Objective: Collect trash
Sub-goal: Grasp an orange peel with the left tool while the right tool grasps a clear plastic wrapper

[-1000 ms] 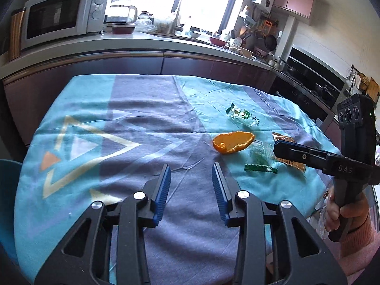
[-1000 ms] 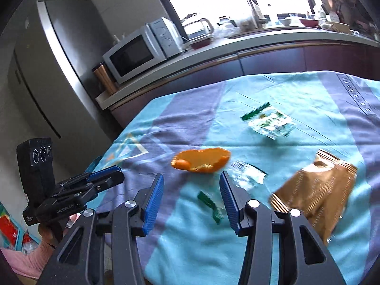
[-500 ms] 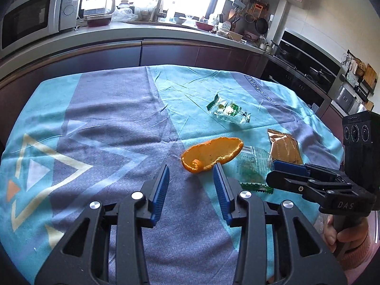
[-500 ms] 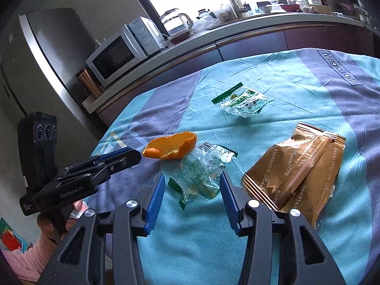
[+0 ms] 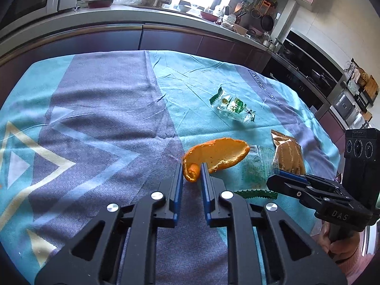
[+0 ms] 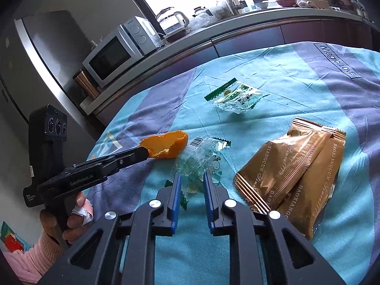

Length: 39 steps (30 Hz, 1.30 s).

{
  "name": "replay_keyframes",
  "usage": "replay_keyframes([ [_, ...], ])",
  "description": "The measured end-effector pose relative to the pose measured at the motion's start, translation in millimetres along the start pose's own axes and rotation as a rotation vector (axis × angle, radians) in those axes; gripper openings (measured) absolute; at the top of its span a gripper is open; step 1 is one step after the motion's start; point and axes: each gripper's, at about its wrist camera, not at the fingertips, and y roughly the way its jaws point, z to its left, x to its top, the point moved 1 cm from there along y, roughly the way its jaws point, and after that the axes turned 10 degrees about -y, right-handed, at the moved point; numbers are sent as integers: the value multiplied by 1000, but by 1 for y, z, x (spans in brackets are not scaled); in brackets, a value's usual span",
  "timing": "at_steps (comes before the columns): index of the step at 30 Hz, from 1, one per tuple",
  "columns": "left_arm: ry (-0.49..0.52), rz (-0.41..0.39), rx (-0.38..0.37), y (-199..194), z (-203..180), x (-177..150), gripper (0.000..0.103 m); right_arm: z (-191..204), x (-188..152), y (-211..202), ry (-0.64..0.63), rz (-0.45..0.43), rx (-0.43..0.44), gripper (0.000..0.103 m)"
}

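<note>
An orange peel (image 5: 218,154) lies on the blue and grey tablecloth (image 5: 106,118). My left gripper (image 5: 192,174) is closing, and its pads pinch the peel's near end. In the right wrist view the same peel (image 6: 166,142) sits at the tip of the left gripper (image 6: 142,153). A crumpled clear wrapper with green print (image 6: 201,156) lies just right of the peel. My right gripper (image 6: 192,178) is closing on that wrapper's near edge, which fills the gap between the pads. Both pieces rest on the cloth.
A second clear and green wrapper (image 6: 237,97) lies farther back. A gold snack packet (image 6: 296,173) lies to the right of the right gripper. A counter with a microwave (image 6: 114,54) and a kettle (image 6: 173,23) runs behind the table. A hand in a pink sleeve (image 6: 35,256) holds the left gripper.
Both grippers came forward and down to the trash and narrowed their jaws: the left around the orange peel's end, the right around the clear wrapper's edge.
</note>
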Motion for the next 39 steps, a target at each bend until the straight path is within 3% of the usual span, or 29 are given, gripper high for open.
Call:
replay_keyframes([
  [14, -51, -63, 7, -37, 13, -10, 12, 18, 10, -10, -65, -28, 34, 7],
  [39, -112, -223, 78, -129, 51, -32, 11, 60, 23, -12, -141, -59, 137, 5],
])
